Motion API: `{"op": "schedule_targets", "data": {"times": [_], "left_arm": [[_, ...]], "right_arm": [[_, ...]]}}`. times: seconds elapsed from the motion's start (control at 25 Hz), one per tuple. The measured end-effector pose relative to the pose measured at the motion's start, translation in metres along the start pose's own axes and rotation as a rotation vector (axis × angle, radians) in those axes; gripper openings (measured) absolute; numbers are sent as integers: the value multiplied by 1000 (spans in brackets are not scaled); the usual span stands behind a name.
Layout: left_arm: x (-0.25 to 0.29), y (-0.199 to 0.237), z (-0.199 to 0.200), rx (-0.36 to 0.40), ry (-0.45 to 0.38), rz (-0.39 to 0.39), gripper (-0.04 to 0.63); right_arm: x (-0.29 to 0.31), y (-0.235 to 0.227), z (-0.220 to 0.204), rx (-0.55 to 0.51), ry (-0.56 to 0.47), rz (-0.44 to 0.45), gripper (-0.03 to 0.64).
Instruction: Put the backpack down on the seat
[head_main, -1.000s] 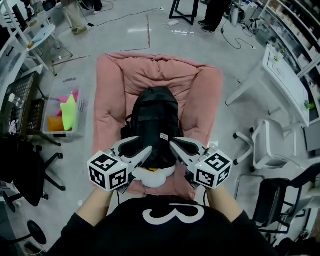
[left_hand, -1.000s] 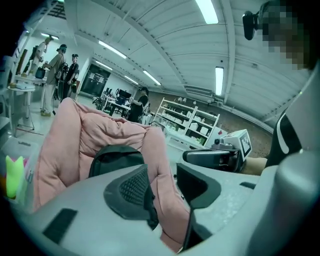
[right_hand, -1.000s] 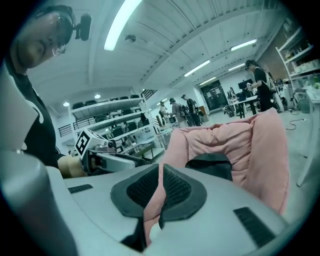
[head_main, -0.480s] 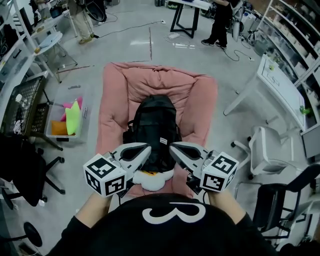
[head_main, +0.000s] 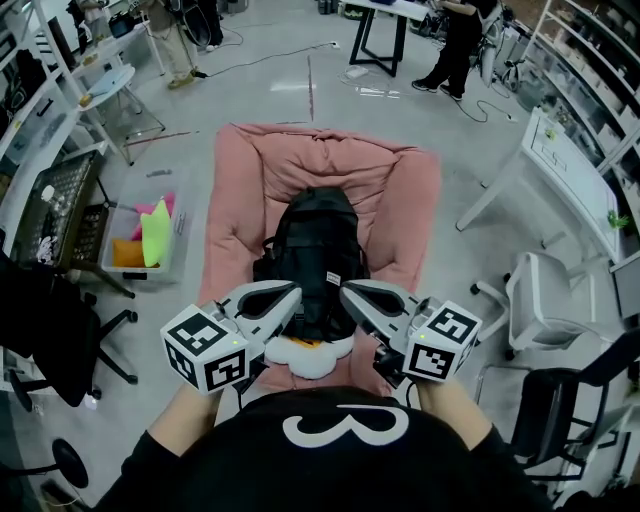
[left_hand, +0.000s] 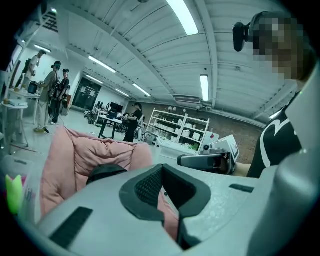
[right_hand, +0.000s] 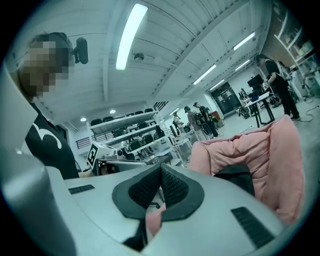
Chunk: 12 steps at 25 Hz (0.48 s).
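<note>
**Backpack at rest on the seat, both tongs closed and clear**

The black backpack lies lengthwise in the hollow of the pink padded seat, front panel up, with a small label near its lower right edge. It is a soft fabric shell. It would likely sag and fold if lifted by a panel, and its weight depends on contents that cannot be seen. The surest holds are judged to be the strap webbing at its left side or a top loop, which no view shows clearly. A white soft item touches its near end. The left tongs and right tongs hover over that near end, each pressed shut on nothing. Their own views confirm the pads meet. The placing appears complete. A clear bin stands on the floor to the seat's left.
</note>
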<state>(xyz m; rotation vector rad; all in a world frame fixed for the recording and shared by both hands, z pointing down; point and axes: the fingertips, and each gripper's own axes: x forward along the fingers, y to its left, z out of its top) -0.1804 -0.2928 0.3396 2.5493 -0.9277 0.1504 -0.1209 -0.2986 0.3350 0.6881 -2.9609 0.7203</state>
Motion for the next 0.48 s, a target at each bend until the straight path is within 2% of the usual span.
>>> {"op": "schedule_targets", "data": {"times": [0.48], "left_arm": [[19, 18, -19, -5, 40, 18, 6]], "right_arm": [[6, -24, -20, 38, 13, -12, 3]]}}
